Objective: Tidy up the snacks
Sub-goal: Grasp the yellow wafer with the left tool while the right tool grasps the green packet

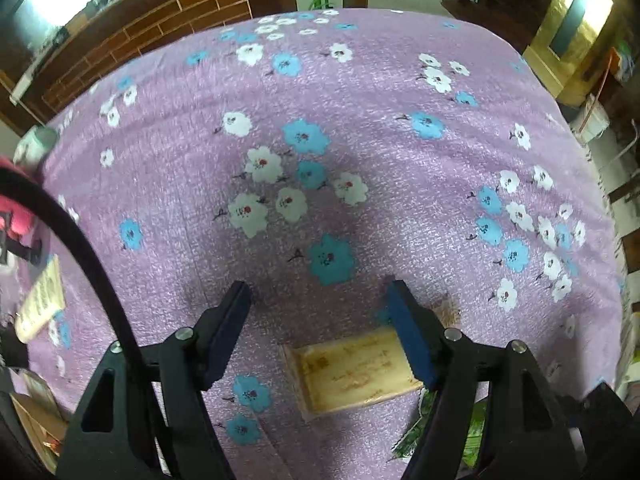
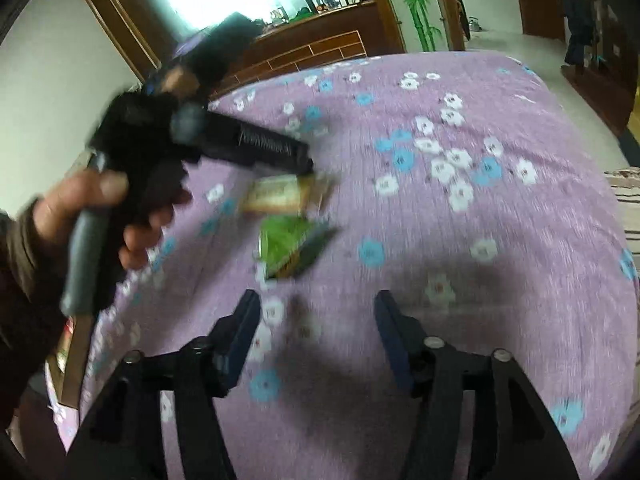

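In the right wrist view a hand (image 2: 100, 208) at middle left grips the left gripper (image 2: 308, 168), angled steeply down over a tan snack packet (image 2: 280, 196). That flat, glossy packet (image 1: 356, 372) lies on the fuzzy purple floral bedspread (image 1: 360, 128), at lower centre, beside the right pad; jaws apart. A crinkled green packet (image 2: 292, 250) lies ahead of the right gripper (image 2: 316, 320), jaws apart, empty.
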